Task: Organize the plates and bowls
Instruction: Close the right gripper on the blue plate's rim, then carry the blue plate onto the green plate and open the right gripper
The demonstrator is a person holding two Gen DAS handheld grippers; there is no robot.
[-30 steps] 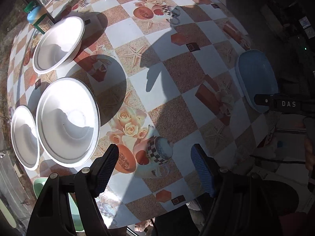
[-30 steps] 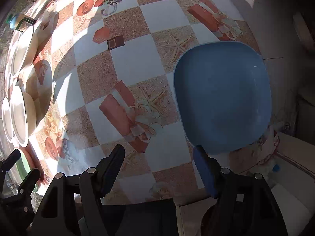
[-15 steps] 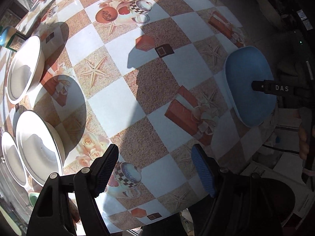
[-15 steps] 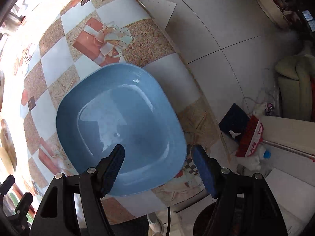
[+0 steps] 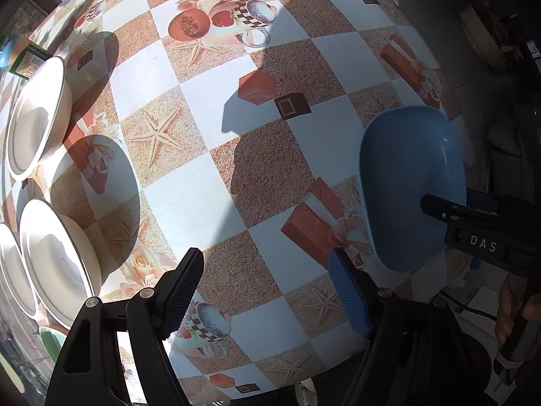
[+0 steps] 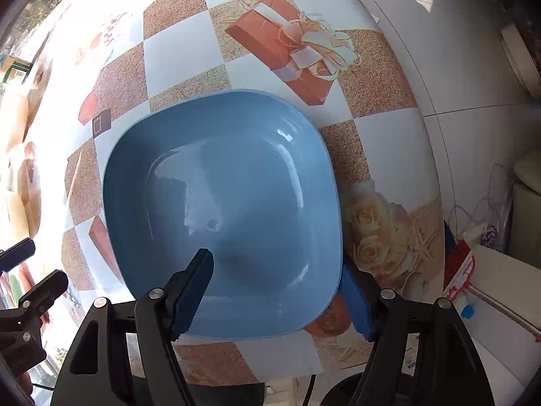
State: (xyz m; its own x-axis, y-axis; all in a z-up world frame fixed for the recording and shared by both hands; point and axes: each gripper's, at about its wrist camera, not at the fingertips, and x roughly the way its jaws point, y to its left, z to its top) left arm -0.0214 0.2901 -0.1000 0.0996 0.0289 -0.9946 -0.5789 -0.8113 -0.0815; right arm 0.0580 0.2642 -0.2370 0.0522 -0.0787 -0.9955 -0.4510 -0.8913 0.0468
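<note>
Barely begun: right hand-held gripper [image 6: 275, 291] spread wide astride the near rim of the blue plate [image 6: 223, 209] at the worktop [image 5: 216, 155] edge, nothing clamped, left hand-held gripper [image 5: 267, 291] likewise apart, white bowls [image 5: 54, 260] well away from that plate, unstacked.

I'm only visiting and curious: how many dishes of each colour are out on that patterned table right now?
White round bowls: 3
Blue rounded-square plastic plate: 1
Green dish, only its edge showing at the table's corner: 1
Total: 5
</note>
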